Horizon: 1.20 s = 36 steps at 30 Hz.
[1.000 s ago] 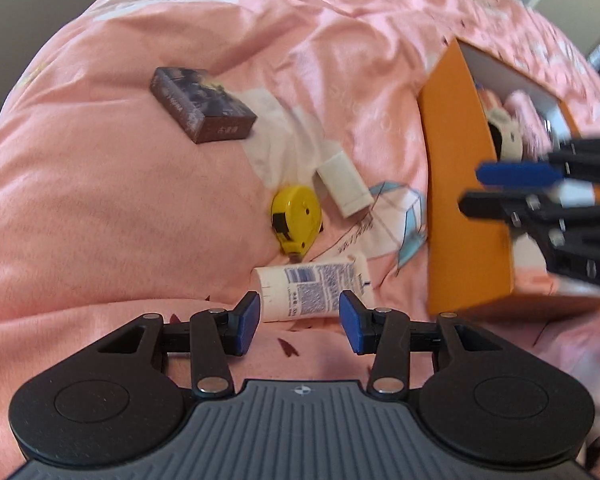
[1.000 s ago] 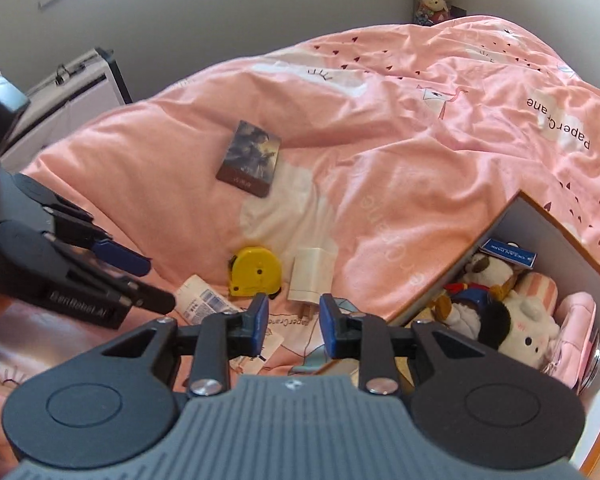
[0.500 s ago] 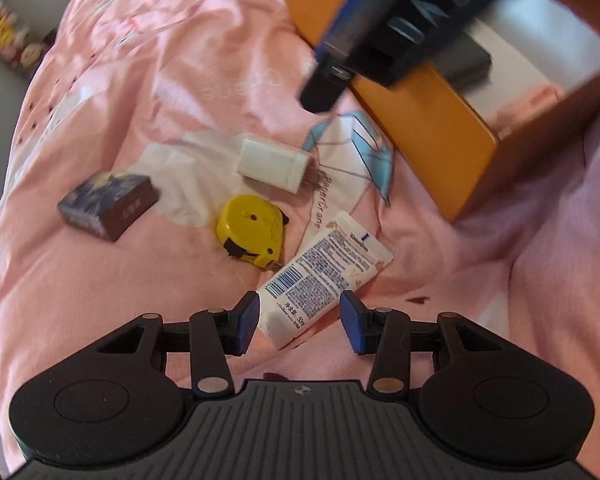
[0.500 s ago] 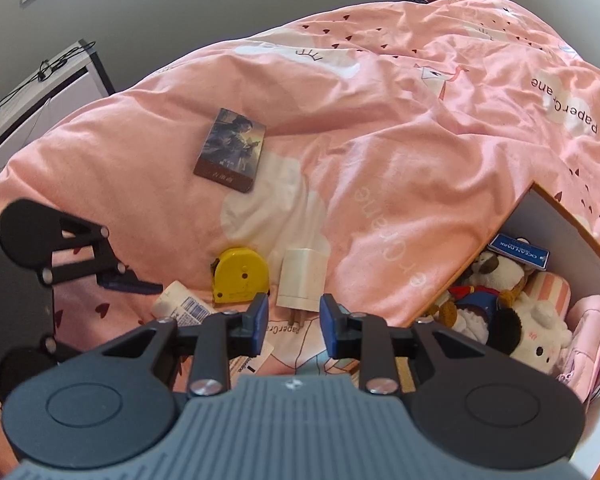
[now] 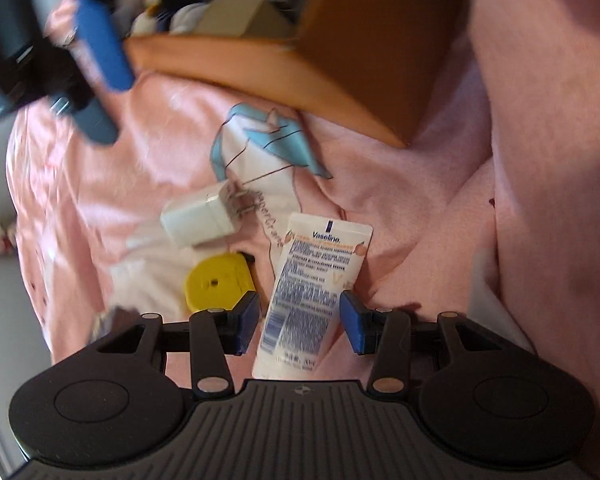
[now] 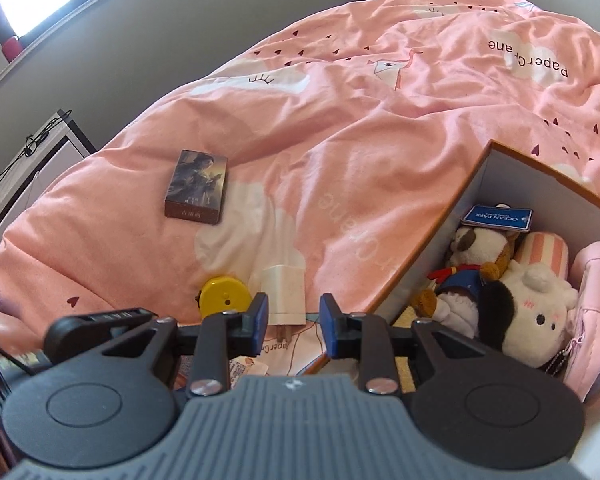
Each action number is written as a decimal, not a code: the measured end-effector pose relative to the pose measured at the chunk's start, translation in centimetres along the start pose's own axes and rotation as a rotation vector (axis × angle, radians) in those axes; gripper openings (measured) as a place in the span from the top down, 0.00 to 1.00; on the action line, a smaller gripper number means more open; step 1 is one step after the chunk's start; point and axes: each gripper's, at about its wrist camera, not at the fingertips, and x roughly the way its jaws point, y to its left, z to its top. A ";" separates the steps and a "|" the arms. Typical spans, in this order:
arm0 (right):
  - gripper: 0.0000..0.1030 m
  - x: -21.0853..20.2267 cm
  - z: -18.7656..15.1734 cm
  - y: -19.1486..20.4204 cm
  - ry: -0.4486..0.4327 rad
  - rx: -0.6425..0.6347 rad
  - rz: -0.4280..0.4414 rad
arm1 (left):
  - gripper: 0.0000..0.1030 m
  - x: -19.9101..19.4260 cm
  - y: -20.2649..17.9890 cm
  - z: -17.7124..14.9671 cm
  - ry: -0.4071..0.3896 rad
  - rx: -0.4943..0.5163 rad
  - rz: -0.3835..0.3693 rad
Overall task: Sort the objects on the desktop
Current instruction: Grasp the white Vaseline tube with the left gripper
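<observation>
We see the small dark picture-printed card box (image 6: 197, 187) far left on the pink quilt (image 6: 340, 120), then the round yellow tape measure (image 5: 219, 288), the white plug-in charger (image 5: 198, 220) and the white Vaseline tube (image 5: 308, 300), which lies between our left gripper's (image 5: 298, 326) spread, untouching pads. Our right gripper (image 6: 293, 326) hangs spread, holding nothing, above the charger. The orange cardboard box (image 6: 416, 276) of plush toys (image 6: 532, 312) stands right.

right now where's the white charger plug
In the right wrist view the charger plug lies on the pink duvet, just right of the yellow tape measure and left of the orange box.
</observation>
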 end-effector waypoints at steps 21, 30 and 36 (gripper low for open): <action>0.70 0.2 -0.1 -0.7 -0.021 0.013 0.017 | 0.76 0.8 -1.4 1.2 -0.026 -0.065 0.043; 0.70 0.7 0.2 0.0 -0.008 -0.009 -0.009 | 0.83 -2.4 3.9 -1.5 -0.107 -0.504 -0.008; 0.70 2.0 0.6 1.0 0.035 -0.042 -0.019 | 0.85 -3.9 8.7 -6.4 -0.165 -0.930 -0.118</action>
